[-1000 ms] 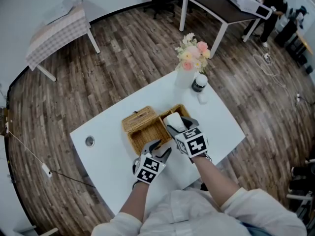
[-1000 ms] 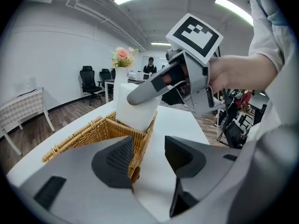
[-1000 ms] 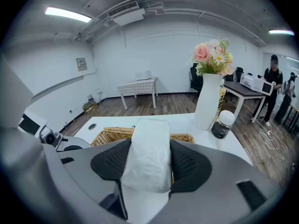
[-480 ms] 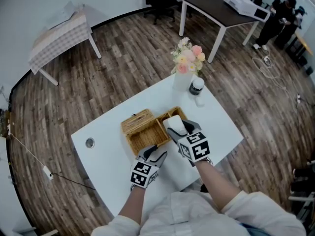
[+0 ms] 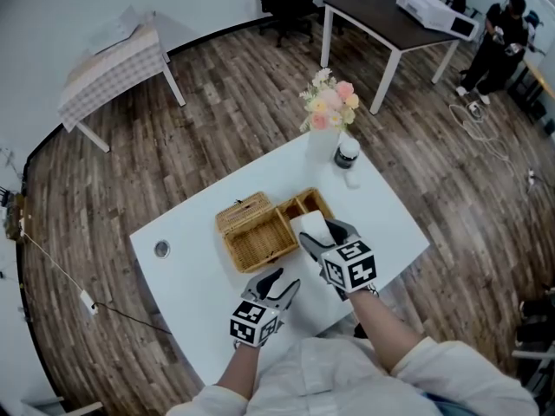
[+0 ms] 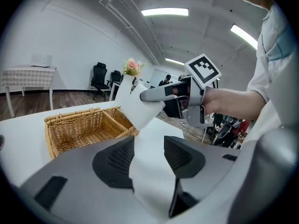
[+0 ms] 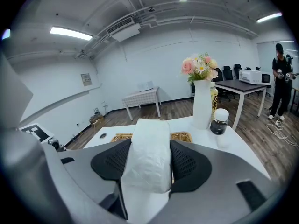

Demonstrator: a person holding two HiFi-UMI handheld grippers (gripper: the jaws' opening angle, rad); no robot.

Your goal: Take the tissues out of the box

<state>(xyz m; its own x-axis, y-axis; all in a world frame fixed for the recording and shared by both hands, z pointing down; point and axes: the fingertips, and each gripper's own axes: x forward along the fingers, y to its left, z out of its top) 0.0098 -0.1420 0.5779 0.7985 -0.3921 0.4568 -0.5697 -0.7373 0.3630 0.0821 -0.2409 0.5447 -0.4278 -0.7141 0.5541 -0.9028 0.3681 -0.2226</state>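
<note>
the right tool [image 5: 321, 236] clenched a tissue pack [image 7: 149, 153] by the wicker box [image 5: 256, 239]; the left tool [image 5: 279, 282] hung released, empty, over the white worktop [image 5: 186, 276].

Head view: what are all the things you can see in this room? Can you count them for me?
table: 1, white, in the middle
wicker basket: 1, tan, on the table
tissue pack: 1, white, held in the air by the basket
vase: 1, white, far end of the table
flowers: 1 bunch, pink and cream, in the vase
jar: 1, dark with a white lid, beside the vase
side table: 1, checked cloth, back left
desk: 1, dark top, back right
person: 1, dark clothes, far right
left gripper: 1, grey, open, over the table
right gripper: 1, grey, shut on the tissue pack
</note>
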